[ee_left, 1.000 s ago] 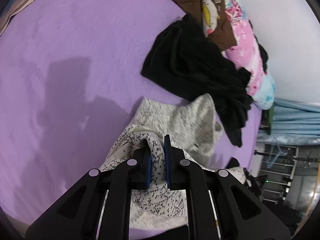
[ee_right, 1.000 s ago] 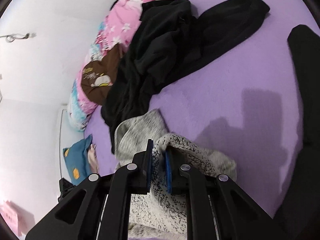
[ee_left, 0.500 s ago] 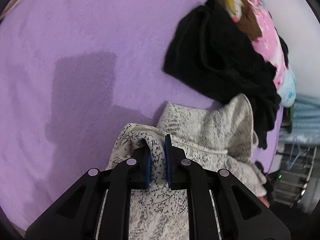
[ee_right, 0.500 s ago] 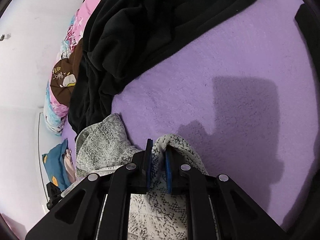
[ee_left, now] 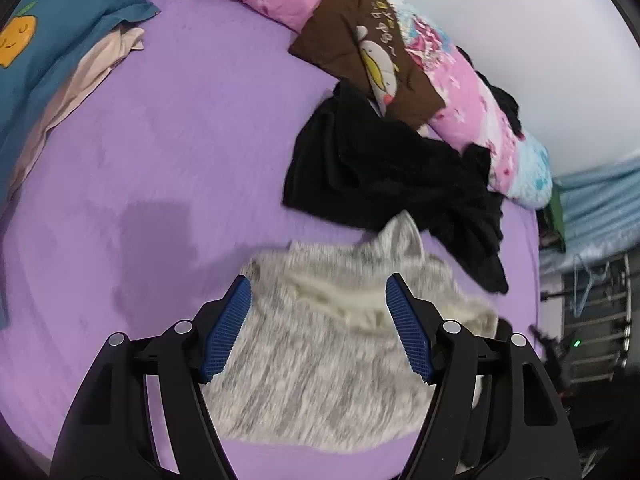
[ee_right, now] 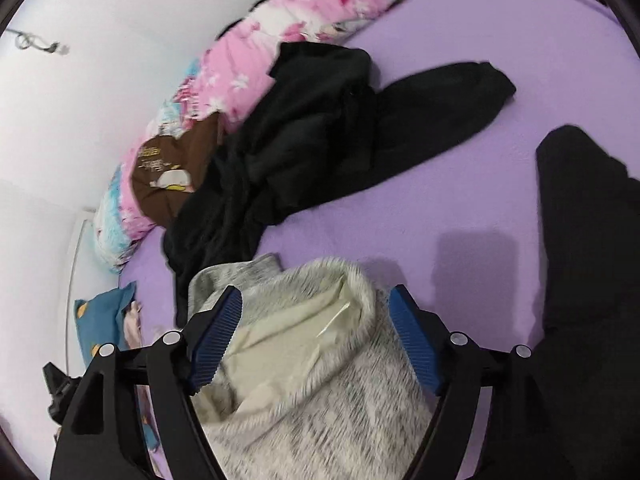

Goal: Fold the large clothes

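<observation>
Your left gripper (ee_left: 318, 292) and right gripper (ee_right: 316, 304) both hang above the grey knit sweater (ee_left: 320, 364), their blue-padded jaws spread wide and gripping nothing. A second ago each pair was pinched tight on a bunched fold of that knit; the jaws have just been opening, and the fabric now lies loose beneath them, seen between the pads but not touched by them.

The sweater rests on the near edge of the purple bedsheet (ee_left: 180, 152), partly folded, its cream lining (ee_right: 288, 332) turned upward in the right wrist view. Motion blur smears the knit in both views.

With the grippers lifted back, you see more of the bed than before. Just beyond the sweater, on its far side, sprawls the heap of black clothes (ee_left: 384, 176), one corner touching the grey knit. Behind it, along the white wall (ee_left: 520, 40), lies the pink floral quilt (ee_left: 472, 92) with a brown cartoon-print cloth (ee_left: 372, 52) draped over it. A teal pillow (ee_left: 52, 40), absent from the left view a second ago, now appears at the far left of the bed.
</observation>
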{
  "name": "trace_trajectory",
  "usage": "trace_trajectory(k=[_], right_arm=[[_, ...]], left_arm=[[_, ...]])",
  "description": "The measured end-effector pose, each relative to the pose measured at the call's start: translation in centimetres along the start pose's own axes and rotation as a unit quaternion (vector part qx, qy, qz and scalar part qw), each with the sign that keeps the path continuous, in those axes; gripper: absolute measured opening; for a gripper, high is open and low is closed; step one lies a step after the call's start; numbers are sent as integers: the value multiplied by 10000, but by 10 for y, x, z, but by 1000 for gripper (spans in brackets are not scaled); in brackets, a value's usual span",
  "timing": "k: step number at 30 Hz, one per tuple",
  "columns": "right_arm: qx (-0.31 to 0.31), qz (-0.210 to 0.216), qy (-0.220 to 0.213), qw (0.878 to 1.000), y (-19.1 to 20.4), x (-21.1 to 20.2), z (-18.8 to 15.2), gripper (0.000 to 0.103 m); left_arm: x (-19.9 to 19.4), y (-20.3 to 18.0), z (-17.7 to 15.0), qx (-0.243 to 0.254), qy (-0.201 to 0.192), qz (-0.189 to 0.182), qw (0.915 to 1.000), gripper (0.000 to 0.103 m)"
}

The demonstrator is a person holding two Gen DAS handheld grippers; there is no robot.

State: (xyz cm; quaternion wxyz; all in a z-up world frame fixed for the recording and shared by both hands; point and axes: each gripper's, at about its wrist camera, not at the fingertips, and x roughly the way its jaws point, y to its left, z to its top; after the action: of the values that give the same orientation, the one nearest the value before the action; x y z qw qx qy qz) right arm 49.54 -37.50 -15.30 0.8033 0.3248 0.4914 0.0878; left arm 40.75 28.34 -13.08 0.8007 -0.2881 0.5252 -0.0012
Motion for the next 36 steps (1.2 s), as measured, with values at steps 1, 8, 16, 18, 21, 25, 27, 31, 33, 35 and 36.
trace_trajectory(k=[1,8,16,18,21,25,27,31,33,35,36], right_arm=[[-115,4,9,9999,5,-8,-4,75],[-1689,-299,3,9852,62,-47,-47,84],[-3510,-770,605,9312,145,-12,-114,86],[-3950,-940,762,9107,164,0,-131,87],[-4548,-1096,962,8786,192,17,-153,88],[-5016,-1266,1169,8478,225,42,-169,88],[-5238,-1359,1240,8318,243,59,-175,88],[-5680,-1419,1433,7979,279,97,-196,88],[-5910,-1435,1552,7785,295,120,-209,88],[-6087,-1431,1658,7625,311,144,-223,88],[-6204,-1412,1706,7524,322,160,-232,88]], left_arm=[[-3,0,-11,33,13,35,10000,68],[-5,26,-100,151,-25,83,9998,70],[34,64,-164,82,-21,204,9998,70],[48,68,-173,91,-66,238,9997,70],[61,66,-179,303,-228,394,9985,70],[64,80,-178,355,-644,-67,9973,73],[64,93,-179,224,-828,-457,9953,73],[72,114,-180,11,-868,-1113,9900,73],[75,115,-176,148,-848,-1063,9906,73],[84,120,-172,222,-691,-1099,9913,73],[89,122,-171,227,-621,-1154,9911,73]])
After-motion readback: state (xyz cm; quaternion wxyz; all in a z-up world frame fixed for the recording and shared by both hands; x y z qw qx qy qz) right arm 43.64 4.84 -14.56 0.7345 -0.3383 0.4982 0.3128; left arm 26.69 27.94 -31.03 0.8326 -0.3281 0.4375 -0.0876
